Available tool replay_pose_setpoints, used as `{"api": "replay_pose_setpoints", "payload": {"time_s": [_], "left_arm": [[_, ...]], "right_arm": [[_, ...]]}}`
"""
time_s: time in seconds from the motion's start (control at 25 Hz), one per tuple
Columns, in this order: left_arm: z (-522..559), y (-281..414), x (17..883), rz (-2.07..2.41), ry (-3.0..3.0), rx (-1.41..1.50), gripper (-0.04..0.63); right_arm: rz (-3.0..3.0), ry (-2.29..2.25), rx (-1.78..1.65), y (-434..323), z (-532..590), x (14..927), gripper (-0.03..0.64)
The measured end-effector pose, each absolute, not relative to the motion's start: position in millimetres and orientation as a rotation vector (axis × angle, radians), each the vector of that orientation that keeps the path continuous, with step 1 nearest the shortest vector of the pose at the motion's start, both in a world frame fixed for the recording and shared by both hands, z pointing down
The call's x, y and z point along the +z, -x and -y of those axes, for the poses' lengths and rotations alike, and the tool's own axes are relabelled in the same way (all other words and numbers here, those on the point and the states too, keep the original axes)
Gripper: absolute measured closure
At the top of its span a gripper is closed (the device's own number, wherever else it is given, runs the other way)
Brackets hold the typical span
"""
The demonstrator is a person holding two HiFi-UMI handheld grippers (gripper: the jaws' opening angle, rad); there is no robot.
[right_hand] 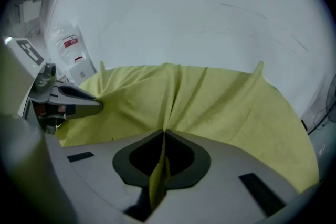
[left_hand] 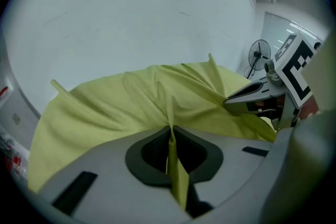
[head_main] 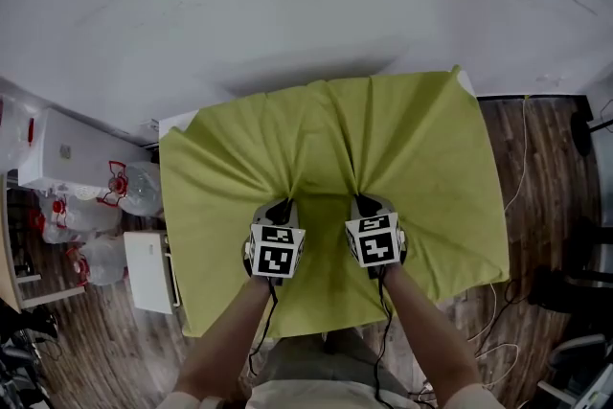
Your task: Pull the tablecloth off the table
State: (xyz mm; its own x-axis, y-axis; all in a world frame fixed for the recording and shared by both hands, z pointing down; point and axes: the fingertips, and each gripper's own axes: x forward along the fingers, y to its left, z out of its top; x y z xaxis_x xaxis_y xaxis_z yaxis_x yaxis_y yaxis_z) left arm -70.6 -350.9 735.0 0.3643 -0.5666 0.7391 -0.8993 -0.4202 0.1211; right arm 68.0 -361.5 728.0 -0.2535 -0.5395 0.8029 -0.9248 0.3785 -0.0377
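Yellow tablecloth (head_main: 421,158) in left tool (head_main: 285,204), right tool (head_main: 362,200); table (head_main: 466,82) seemingly mostly hidden.

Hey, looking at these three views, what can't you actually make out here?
- White table: in the head view the yellow-green fabric tablecloth covers all but its corners.
- Tablecloth's near edge: head view, partly behind the person's forearms.
- Fingers of the left gripper and right gripper: head view, under their marker cubes.
- Labels on the clear plastic bottles: head view, too small.
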Motion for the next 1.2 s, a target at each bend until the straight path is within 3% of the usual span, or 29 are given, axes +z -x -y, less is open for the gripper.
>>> {"api": "replay_pose_setpoints", "payload": {"time_s": [0.72, 1.2], "left_arm": [[328, 63, 572, 1.248, -2.306, 0.578, 0.571], [340, 58, 383, 1.405, -2.598, 0.332, 0.571]], "right_arm": [[2.196, -1.334, 0.698, -67, 321, 554, 0.584], [2.451, -1.561, 0.302, -97, 327, 346, 0.584]]}}
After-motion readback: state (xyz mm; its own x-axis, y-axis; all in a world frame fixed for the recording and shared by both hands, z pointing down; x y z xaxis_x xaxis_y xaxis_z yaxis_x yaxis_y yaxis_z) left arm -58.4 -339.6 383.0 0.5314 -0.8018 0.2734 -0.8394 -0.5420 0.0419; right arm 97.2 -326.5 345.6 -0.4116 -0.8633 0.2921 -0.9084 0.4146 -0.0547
